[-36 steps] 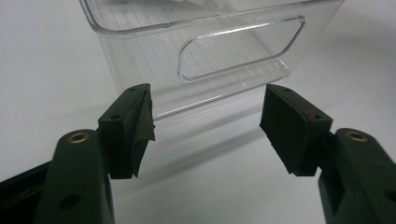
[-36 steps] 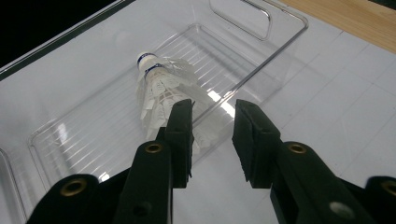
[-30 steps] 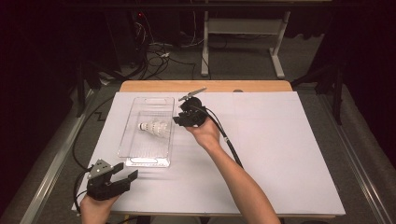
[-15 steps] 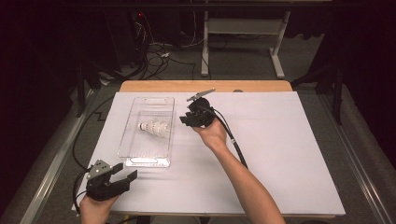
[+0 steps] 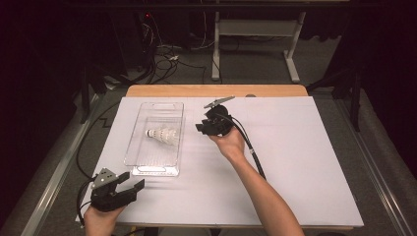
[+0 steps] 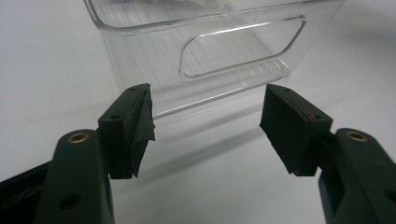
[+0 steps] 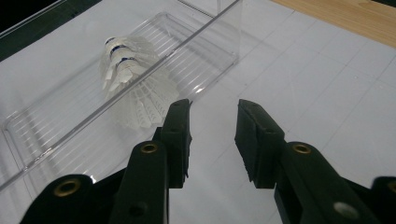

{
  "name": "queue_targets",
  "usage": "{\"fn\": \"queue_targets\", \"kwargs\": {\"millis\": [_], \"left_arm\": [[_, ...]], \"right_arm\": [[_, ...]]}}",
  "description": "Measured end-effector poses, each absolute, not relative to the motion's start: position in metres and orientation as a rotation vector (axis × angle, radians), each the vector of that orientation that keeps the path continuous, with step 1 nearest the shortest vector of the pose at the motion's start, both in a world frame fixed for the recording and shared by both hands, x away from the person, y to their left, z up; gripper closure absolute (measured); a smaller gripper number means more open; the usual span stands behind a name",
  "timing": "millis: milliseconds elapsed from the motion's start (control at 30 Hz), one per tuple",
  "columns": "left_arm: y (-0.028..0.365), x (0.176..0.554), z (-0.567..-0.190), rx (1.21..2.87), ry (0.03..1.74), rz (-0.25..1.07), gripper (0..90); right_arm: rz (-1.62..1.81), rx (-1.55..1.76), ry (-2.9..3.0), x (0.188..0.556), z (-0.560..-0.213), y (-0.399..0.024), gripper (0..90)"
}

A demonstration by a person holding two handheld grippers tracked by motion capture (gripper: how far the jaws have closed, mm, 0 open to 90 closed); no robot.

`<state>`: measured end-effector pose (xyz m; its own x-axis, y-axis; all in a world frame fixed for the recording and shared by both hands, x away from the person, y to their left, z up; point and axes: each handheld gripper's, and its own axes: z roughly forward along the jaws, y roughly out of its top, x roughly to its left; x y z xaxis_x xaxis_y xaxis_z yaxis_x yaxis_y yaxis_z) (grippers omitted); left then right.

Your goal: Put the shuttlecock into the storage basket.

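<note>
Your right gripper point(image 7: 212, 140) has its jaws partly open with nothing between them; the pads point(image 7: 180, 135) face each other across bare white sheet. In the high view this gripper point(image 5: 202, 128) sits off the table in your right hand point(image 5: 230, 143), its jaws pointing toward the tray's long side, its cable point(image 5: 251, 147) trailing back along your forearm.

Just ahead of those jaws and a little to their left, in the right gripper view, lies the shuttlecock point(image 7: 133, 88). It lies on its side inside the clear tray point(image 7: 56, 126), feathers toward your gripper, cork away. The tray wall stands between your jaws and the shuttlecock; the gripper is just beside the tray, not touching it.

Your left gripper point(image 6: 205, 135) has its jaws wide open, empty. Straight ahead of it is the tray's short end with the handle slot point(image 6: 243, 46), near but apart. In the high view this gripper point(image 5: 123, 189) rests low at the near left of the sheet point(image 5: 305, 162) in your left hand point(image 5: 101, 219), well apart from your right one.

Beyond the sheet a strip of wooden tabletop point(image 5: 216, 90) shows at the far edge.
</note>
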<state>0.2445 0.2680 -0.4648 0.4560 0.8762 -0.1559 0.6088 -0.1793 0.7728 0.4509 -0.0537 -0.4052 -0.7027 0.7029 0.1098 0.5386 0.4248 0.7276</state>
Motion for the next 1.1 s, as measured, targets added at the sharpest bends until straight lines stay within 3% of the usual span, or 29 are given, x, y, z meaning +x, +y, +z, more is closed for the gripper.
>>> {"fn": "queue_targets", "kwargs": {"millis": [1100], "left_arm": [[0.269, 0.245, -0.465, 1.888, 1.257, 0.416, 35.0]], "right_arm": [[1.150, 1.155, 2.426, 0.443, -0.417, -0.094, 65.1]]}}
